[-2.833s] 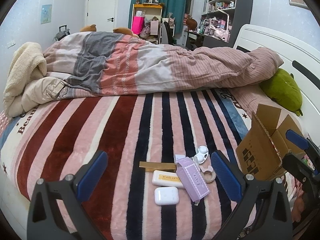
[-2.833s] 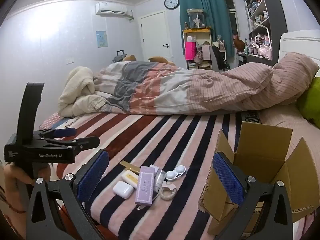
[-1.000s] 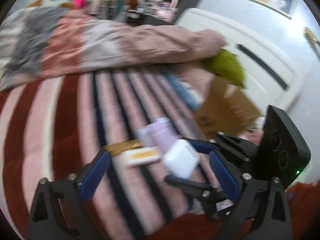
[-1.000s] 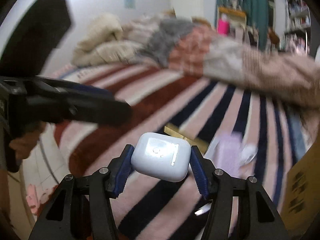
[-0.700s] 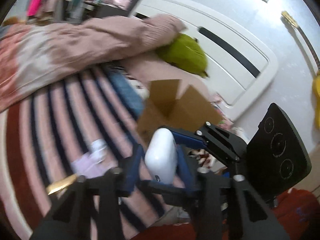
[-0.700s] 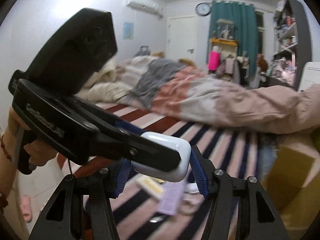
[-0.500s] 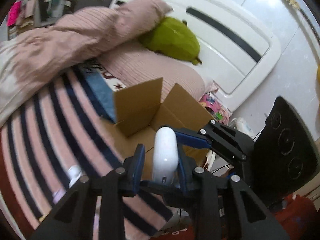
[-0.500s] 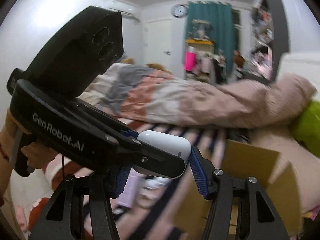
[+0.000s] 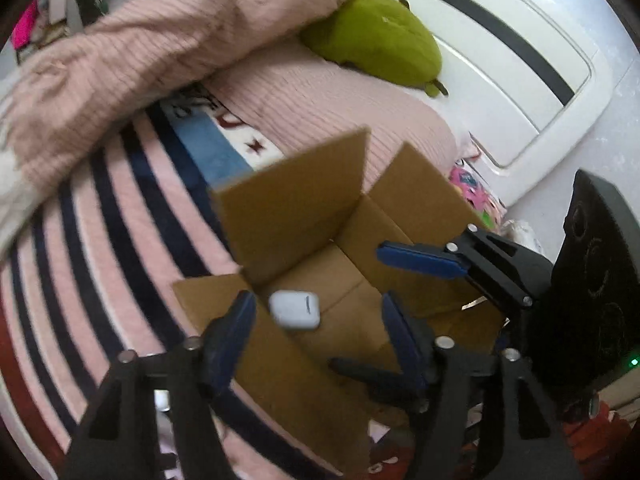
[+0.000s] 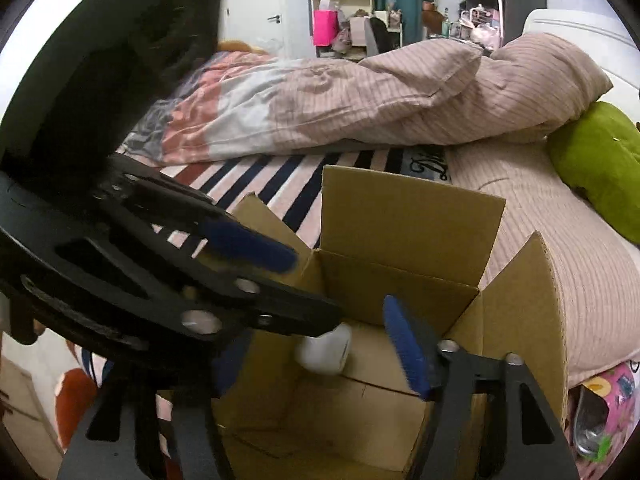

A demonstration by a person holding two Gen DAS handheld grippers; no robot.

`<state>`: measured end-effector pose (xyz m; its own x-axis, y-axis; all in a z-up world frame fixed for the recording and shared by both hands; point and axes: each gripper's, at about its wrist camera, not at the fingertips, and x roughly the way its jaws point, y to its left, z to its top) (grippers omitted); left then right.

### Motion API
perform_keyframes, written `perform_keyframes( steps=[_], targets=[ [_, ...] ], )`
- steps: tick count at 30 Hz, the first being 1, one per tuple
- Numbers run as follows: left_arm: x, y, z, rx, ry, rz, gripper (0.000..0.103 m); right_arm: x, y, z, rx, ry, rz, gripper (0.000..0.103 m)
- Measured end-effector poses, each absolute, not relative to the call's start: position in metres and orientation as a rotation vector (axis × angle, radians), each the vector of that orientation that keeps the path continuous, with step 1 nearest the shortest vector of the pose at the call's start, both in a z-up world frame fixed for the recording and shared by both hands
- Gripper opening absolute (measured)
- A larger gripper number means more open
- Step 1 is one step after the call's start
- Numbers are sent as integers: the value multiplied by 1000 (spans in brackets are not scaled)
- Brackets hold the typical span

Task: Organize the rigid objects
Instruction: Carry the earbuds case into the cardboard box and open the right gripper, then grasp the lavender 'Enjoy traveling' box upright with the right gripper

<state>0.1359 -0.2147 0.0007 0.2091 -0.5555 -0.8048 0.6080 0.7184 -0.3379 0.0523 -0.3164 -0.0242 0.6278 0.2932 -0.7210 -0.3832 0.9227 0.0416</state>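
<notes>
A white earbud case (image 9: 295,309) is free of both grippers, inside the mouth of an open cardboard box (image 9: 292,208); it also shows in the right wrist view (image 10: 325,347). The box (image 10: 408,216) stands on the striped blanket. My left gripper (image 9: 316,328) is open above the box, its blue pads on either side of the case and apart from it. My right gripper (image 10: 320,344) is open over the box too; its left finger is hidden behind the left gripper's body (image 10: 120,248). The right gripper also shows in the left wrist view (image 9: 404,300).
A striped blanket (image 9: 120,208) covers the bed. A pink quilt (image 10: 360,92) lies bunched behind the box. A green plush (image 9: 376,40) rests by the white headboard (image 9: 520,52). The bed edge is just right of the box.
Both grippers held the earbud case together half a second ago. Both have opened and the case has dropped into the box.
</notes>
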Motion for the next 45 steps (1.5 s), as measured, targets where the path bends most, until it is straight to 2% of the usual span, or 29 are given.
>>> perform_keyframes(
  steps=[2, 3, 4, 5, 7, 10, 14, 20, 21, 22, 24, 27, 30, 34, 35, 36, 37, 45],
  targets=[
    [129, -198, 11, 38, 1059, -800, 68, 46, -312, -20, -131, 782, 402, 72],
    [122, -184, 20, 29, 1022, -776, 74, 46, -310, -17, -138, 768, 411, 75],
    [119, -176, 23, 25, 1000, -761, 80, 41, -306, -14, -147, 750, 419, 82],
    [113, -164, 30, 22, 970, -741, 81, 40, -301, -10, -154, 725, 433, 86],
    [98, -131, 40, -3, 918, -693, 84, 28, -286, 3, -171, 662, 470, 102],
    [80, -92, 43, 3, 868, -567, 87, 10, -255, 16, -204, 580, 503, 103],
    [55, -32, 31, -37, 832, -416, 87, -1, -203, 18, -237, 569, 569, 103],
    [24, 48, -27, -114, 853, -220, 87, -1, -143, -10, -217, 635, 738, 103],
    [20, 53, -37, -124, 860, -206, 87, -2, -134, -22, -214, 652, 755, 100],
    [17, 59, -47, -137, 863, -197, 87, -2, -129, -31, -207, 668, 762, 89],
    [11, 68, -69, -179, 872, -191, 87, -2, -118, -54, -197, 716, 790, 76],
    [11, 69, -89, -209, 884, -196, 87, 5, -110, -88, -219, 772, 694, 74],
    [11, 65, -100, -209, 892, -192, 87, 16, -113, -116, -229, 822, 557, 59],
    [12, 60, -106, -215, 886, -207, 87, 32, -120, -136, -230, 875, 488, 58],
    [12, 58, -106, -214, 886, -212, 87, 33, -120, -137, -239, 877, 485, 54],
    [11, 56, -105, -212, 886, -213, 87, 35, -119, -139, -250, 881, 485, 41],
    [10, 55, -105, -209, 885, -213, 87, 35, -118, -140, -258, 889, 485, 33],
    [3, 34, -74, -203, 843, -280, 87, 21, -123, -110, -237, 814, 553, 33]
  ],
)
